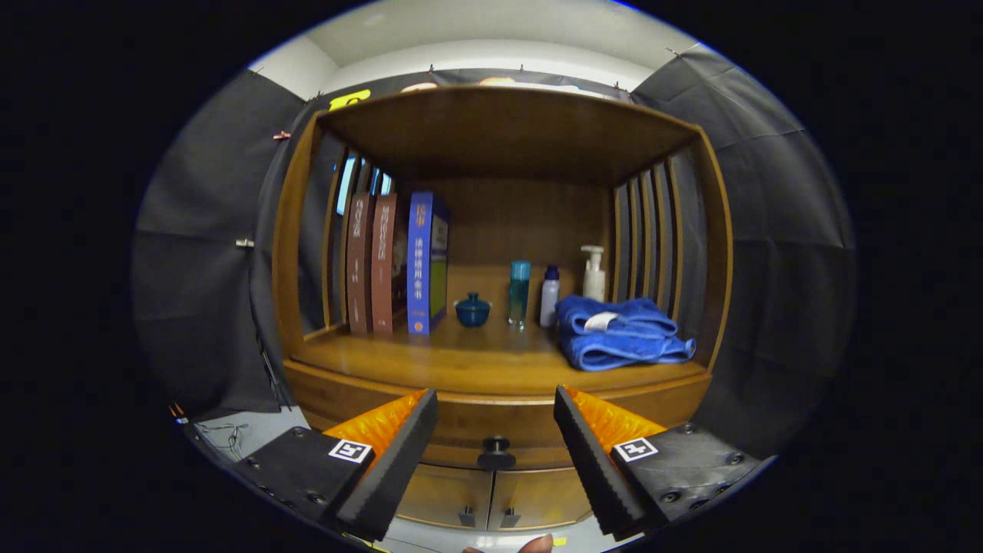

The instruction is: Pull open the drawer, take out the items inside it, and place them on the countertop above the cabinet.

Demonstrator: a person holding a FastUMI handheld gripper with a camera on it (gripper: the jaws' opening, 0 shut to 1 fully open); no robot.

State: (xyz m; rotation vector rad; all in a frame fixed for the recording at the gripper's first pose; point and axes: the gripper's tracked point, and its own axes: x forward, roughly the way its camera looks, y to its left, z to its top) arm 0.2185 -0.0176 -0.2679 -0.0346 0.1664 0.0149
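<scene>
Wooden cabinet [307, 230] dead ahead; drawer [461, 418] closed under the countertop [476, 365]. Drawer knob [496, 448] sits centred just beyond the gripper [496, 407], fingers spread wide, gripping nothing. Straight-in approach.

The cabinet [491, 369] is all wood with a smooth, semi-glossy varnish, and the countertop [461, 361] reflects a bit. The drawer knob [496, 452] looks dark and matt. The folded towel [618, 332] is soft fluffy cloth. The bottles [549, 296] look like plastic (the teal one is see-through). The books [418, 261] have slightly shiny covers.
</scene>
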